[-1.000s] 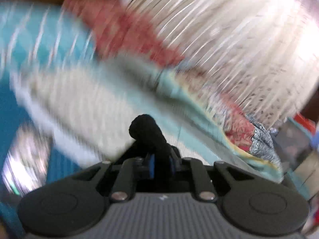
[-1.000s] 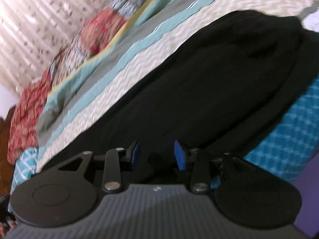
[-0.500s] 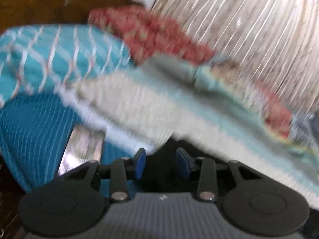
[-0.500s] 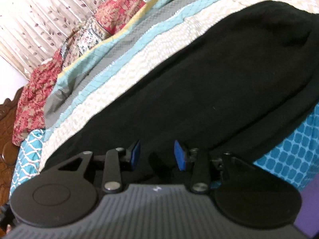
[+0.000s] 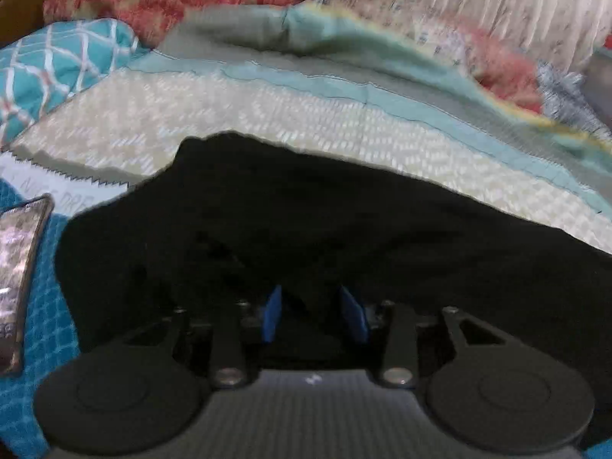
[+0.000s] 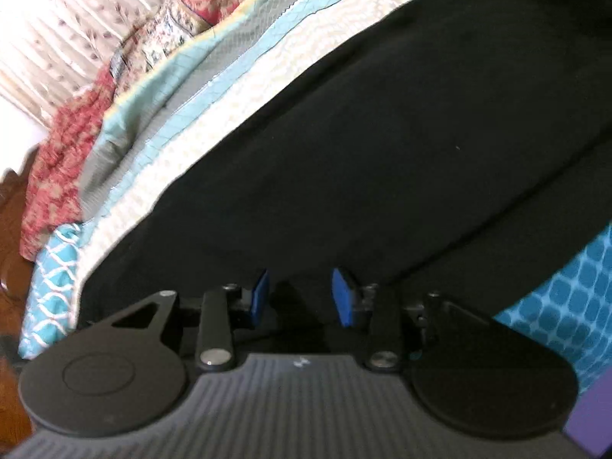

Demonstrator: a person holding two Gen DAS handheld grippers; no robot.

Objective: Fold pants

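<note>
Quilted bedding (image 5: 267, 114) in cream, teal and red patches carries the black pants (image 6: 382, 134), spread flat, their long axis running along the quilt's stripes. Cloth lies directly ahead of and beneath both tools. Left gripper (image 5: 313, 311) hovers over one end, blue pads parted, nothing pinched; right gripper (image 6: 302, 296) sits at the near edge, pads likewise apart, seemingly nearer a graspable hem.
</note>
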